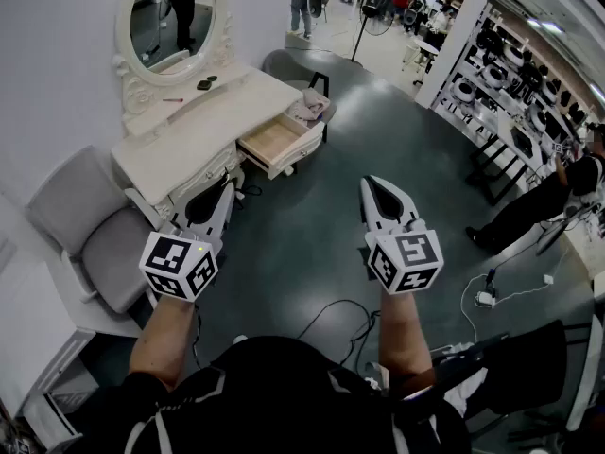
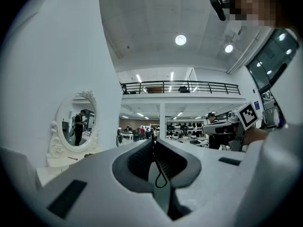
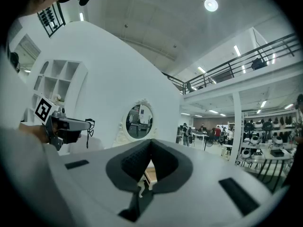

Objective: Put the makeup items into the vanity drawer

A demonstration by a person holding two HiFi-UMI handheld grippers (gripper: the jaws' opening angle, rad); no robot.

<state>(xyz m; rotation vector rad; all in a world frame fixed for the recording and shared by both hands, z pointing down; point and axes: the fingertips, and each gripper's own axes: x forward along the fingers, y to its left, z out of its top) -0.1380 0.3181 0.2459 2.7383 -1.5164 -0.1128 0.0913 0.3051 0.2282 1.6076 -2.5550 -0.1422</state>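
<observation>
Grey floor (image 1: 312, 159) beneath left gripper (image 1: 229, 187) and right gripper (image 1: 368, 182), fingers tip-to-tip, both empty

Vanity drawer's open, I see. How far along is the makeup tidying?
Done: the drawer stands pulled out, its wooden inside looking bare. In hand: nothing. The left gripper and right gripper hang short of the vanity, jaws together and empty. Left: the small makeup items lie on the vanity top below the mirror, all to be carried in.
</observation>
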